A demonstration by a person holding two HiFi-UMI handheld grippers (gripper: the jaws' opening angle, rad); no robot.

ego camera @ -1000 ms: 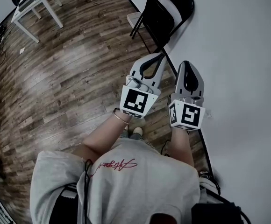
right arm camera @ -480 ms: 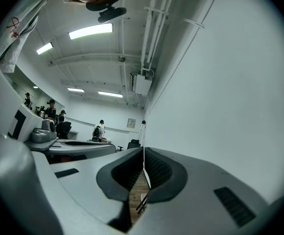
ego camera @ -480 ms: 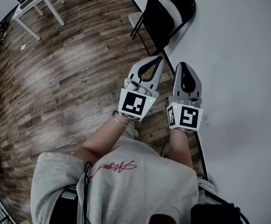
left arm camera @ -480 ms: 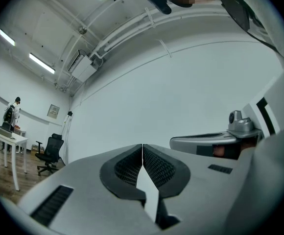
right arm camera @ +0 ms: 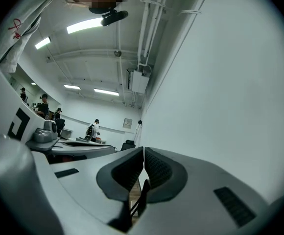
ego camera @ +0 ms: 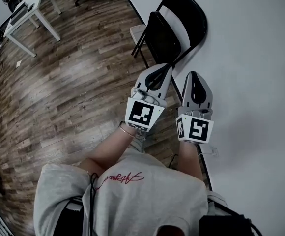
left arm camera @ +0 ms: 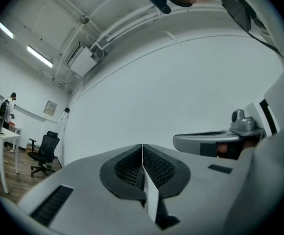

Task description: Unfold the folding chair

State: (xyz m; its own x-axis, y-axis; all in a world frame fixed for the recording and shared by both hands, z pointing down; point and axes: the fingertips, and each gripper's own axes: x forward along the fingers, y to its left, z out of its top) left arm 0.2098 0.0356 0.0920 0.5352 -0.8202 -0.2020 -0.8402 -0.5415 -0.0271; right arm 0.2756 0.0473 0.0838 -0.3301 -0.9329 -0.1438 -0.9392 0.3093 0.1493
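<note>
Left tool [ego camera: 166, 68] and right tool [ego camera: 194, 75], both clenched empty, aim at the folding chair [ego camera: 169, 31] standing folded against the wall [ego camera: 250, 58] ahead; left nearer.

Folding chair [ego camera: 163, 33]: black throughout. Wall [ego camera: 255, 58]: plain white. Floor [ego camera: 69, 87]: brown wood-grain planks. Left hand-held gripper [ego camera: 167, 66] and right hand-held gripper [ego camera: 193, 74]: grey shells, black jaw pads, cubes bearing black-and-white square markers. Desk [ego camera: 30, 8]: white. Shirt [ego camera: 147, 200]: grey with red script.
</note>
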